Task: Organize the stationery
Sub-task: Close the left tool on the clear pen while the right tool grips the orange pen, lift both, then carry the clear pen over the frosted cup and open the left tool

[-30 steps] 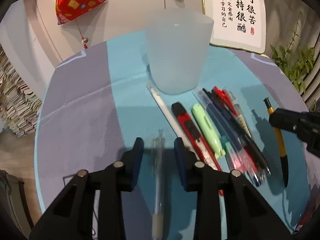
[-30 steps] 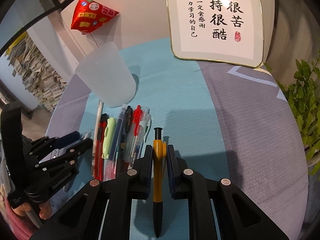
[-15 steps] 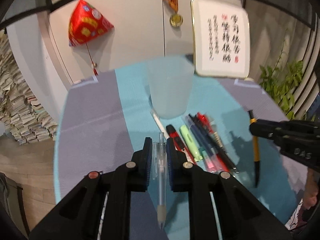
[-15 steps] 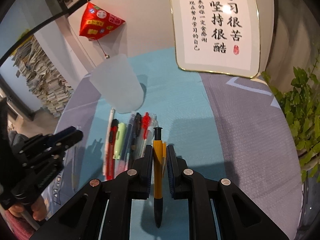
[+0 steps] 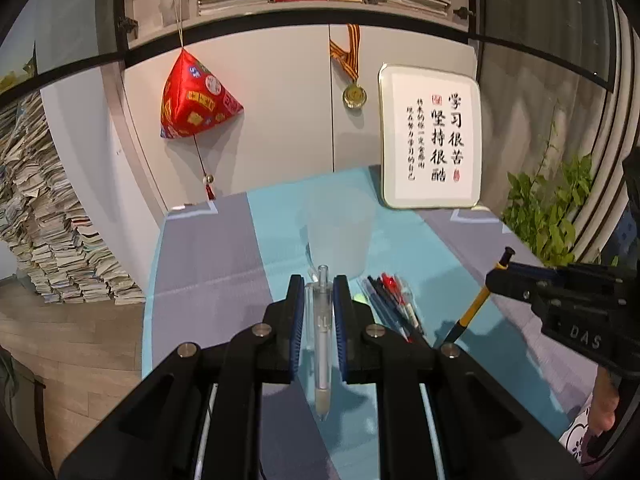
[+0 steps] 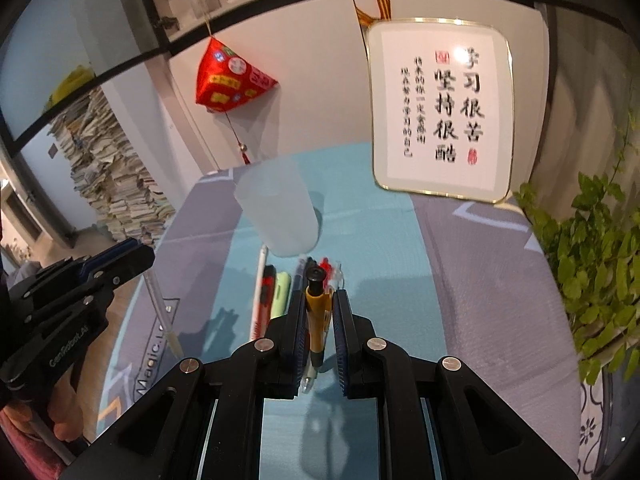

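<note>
Both grippers have risen off the bench since the earlier frames, each carrying a pen; the left jaws, spread around the clear pen a second ago, now pinch it.

Far left, right wrist view: left gripper point(image 6: 132, 254) enters from the edge, body partly cut off, hand under it only a sliver. Clear pen point(image 6: 160, 312) hangs below its jaws, tip down, barrel faint against the cloth.

Left wrist view: left gripper point(image 5: 316, 308) jaws pressed on the clear pen point(image 5: 322, 332), which runs lengthwise between the pads, cap end poking out ahead, tip toward the camera, lifted clear of the bench point(image 5: 208, 264). Frosted cup point(image 5: 338, 234) stands upright just past the jaw tips, nearly see-through, rim hard to make out.

Pens left on the bench point(image 5: 394, 304) lie in a row right of the jaws, partly hidden behind the right finger; count unclear. In the right wrist view the same row point(image 6: 280, 288) sits before the cup point(image 6: 278, 210), lower ends covered by the gripper.

Right gripper point(image 6: 318, 312) jaws pinch the yellow pen point(image 6: 316, 312), black cap end forward, tip toward the camera. In the left wrist view the right gripper point(image 5: 494, 278) comes in from the right edge, yellow pen point(image 5: 472, 308) slanting down from it, off the cloth; rear body cropped.
</note>
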A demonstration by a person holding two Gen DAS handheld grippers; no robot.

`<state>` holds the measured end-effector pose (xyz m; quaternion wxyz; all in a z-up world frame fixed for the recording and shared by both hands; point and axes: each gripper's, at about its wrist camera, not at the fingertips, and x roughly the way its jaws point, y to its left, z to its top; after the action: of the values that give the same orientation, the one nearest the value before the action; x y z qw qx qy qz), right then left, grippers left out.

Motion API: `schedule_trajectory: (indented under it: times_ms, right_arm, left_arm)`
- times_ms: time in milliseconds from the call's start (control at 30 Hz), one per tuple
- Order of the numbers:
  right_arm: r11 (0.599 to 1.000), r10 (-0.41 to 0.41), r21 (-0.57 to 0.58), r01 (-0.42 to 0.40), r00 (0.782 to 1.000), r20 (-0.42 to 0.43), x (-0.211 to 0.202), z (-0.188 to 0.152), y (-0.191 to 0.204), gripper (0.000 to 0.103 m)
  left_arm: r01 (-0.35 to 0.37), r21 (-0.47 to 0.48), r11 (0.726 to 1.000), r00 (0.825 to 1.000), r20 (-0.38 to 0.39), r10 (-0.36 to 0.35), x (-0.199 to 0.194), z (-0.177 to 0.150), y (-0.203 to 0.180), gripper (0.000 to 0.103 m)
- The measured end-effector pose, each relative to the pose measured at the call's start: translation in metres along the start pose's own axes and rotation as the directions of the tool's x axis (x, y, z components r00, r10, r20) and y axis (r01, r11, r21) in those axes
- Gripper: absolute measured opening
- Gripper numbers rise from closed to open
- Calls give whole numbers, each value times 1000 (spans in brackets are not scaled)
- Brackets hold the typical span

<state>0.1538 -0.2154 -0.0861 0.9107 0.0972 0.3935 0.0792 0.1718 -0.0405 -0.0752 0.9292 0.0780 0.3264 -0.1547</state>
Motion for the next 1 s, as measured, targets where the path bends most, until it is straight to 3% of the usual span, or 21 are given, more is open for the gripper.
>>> schedule_trajectory:
  times_ms: [400,667,1000]
  right_arm:
    - [1000,-17,0,17,999,40,-13,8,-2,15]
    - [997,-75,30,73,992,101,-13,43,-20,15]
    - [996,-75,47,71,993,96,0,56,-28,15]
  left_arm:
    - [18,-31,999,996,86,-15,0,50,5,12]
    - [21,-75,997,985,174,-8,7,83,9,12]
    - [31,-110,993,975,223,-5,40,111,10,13]
